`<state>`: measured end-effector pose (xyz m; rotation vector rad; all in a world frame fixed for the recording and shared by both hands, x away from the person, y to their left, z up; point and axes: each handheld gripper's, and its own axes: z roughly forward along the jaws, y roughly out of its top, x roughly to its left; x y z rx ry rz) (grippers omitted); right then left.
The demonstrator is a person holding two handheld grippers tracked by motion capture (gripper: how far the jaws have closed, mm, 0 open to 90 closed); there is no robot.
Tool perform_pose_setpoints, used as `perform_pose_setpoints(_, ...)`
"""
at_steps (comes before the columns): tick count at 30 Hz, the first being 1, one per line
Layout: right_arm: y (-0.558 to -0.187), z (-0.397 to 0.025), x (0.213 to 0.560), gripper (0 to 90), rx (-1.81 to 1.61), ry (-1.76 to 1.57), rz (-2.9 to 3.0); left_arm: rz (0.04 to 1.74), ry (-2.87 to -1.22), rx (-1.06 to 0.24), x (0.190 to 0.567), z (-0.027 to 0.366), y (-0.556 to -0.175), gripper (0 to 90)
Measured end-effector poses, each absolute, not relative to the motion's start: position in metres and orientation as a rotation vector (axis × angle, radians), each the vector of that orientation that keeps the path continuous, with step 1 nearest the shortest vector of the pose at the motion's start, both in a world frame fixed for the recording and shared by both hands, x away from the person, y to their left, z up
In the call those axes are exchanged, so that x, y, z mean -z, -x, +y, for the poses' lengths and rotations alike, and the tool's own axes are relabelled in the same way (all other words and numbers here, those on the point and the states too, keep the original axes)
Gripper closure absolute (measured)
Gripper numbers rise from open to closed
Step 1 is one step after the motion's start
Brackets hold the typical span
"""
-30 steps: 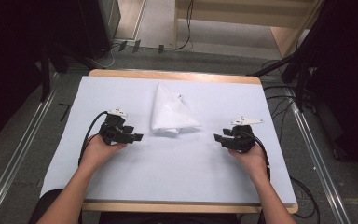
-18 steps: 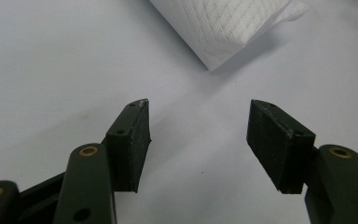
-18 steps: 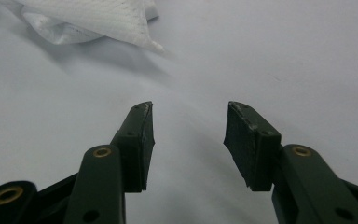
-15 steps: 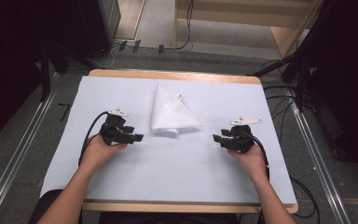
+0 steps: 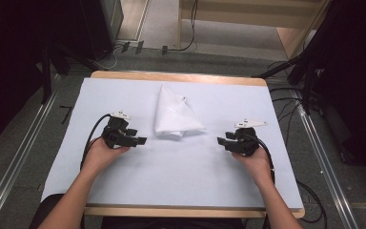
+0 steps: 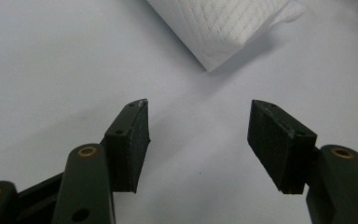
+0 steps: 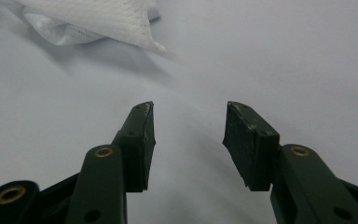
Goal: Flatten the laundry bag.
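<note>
Holding both tongs, left [image 5: 140, 141] and right [image 5: 221, 141], open and empty, we flanked the folded white cloth [image 5: 175, 113] on the bench [image 5: 181, 171].

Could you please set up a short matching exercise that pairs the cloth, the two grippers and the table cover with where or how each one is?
Column one:
1. white cloth
2. left gripper
3. right gripper
4. table cover

Column two:
A. pale blue sheet spread over the table
B. open, to the cloth's right
C. folded, lying mid-table
D. open, to the cloth's left

Pairs: 1-C, 2-D, 3-B, 4-A
</note>
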<state>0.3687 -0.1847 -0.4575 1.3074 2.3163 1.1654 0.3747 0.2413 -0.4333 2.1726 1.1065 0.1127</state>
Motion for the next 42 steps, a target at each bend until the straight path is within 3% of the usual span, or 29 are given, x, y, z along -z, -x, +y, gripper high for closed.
perform_pose_setpoints(17,-0.370,-0.152,0.449,65.4,-1.208,-1.283,2.348,1.102,-2.164,-0.120,0.432,0.241,-0.373,39.3)
perform_pose_setpoints(31,-0.399,-0.128,0.458,50.2,-1.171,-1.222,2.360,1.112,-2.159,-0.125,0.431,0.246,-0.370,38.9)
perform_pose_setpoints(35,-0.403,-0.123,0.462,50.2,-1.149,-1.205,2.377,1.121,-2.154,-0.128,0.431,0.248,-0.369,38.9)
perform_pose_setpoints(38,-0.408,-0.118,0.464,55.9,-1.131,-1.211,2.392,1.126,-2.150,-0.131,0.431,0.251,-0.368,38.9)
perform_pose_setpoints(39,-0.412,-0.116,0.464,64.6,-1.156,-1.215,2.389,1.131,-2.149,-0.132,0.431,0.251,-0.367,38.9)
perform_pose_setpoints(40,-0.412,-0.116,0.464,64.6,-1.156,-1.215,2.389,1.133,-2.145,-0.132,0.431,0.252,-0.367,38.9)
perform_pose_setpoints(41,-0.414,-0.113,0.463,75.4,-1.166,-1.210,2.392,1.134,-2.145,-0.131,0.431,0.253,-0.367,38.9)
perform_pose_setpoints(42,-0.414,-0.112,0.463,80.3,-1.165,-1.214,2.390,1.138,-2.143,-0.131,0.431,0.253,-0.366,38.9)
